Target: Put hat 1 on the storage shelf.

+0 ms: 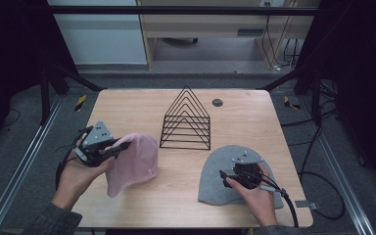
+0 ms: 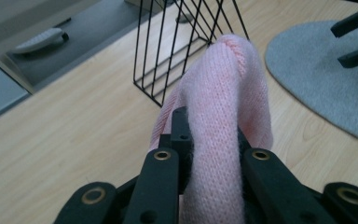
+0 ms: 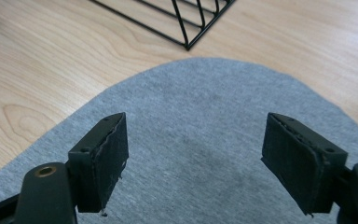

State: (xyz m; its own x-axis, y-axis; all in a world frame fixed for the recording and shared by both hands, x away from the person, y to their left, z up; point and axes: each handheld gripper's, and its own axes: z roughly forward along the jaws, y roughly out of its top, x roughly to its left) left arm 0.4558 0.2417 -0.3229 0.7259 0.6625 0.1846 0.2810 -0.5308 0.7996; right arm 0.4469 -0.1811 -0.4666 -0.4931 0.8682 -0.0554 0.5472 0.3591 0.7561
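At the left of the high view, the left gripper [image 1: 111, 148] squeezes the edge of a pink hat [image 1: 136, 161] and holds that edge up off the wooden table [image 1: 127, 105]; the rest hangs down onto the wood. In the middle stands a black wire rack [image 1: 186, 120]. At the lower right, the right gripper [image 1: 223, 177] hangs over a flat grey hat [image 1: 214, 178] with its jaws wide apart, pinching nothing.

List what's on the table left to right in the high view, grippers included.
left gripper → pink hat → black wire rack → grey hat → right gripper
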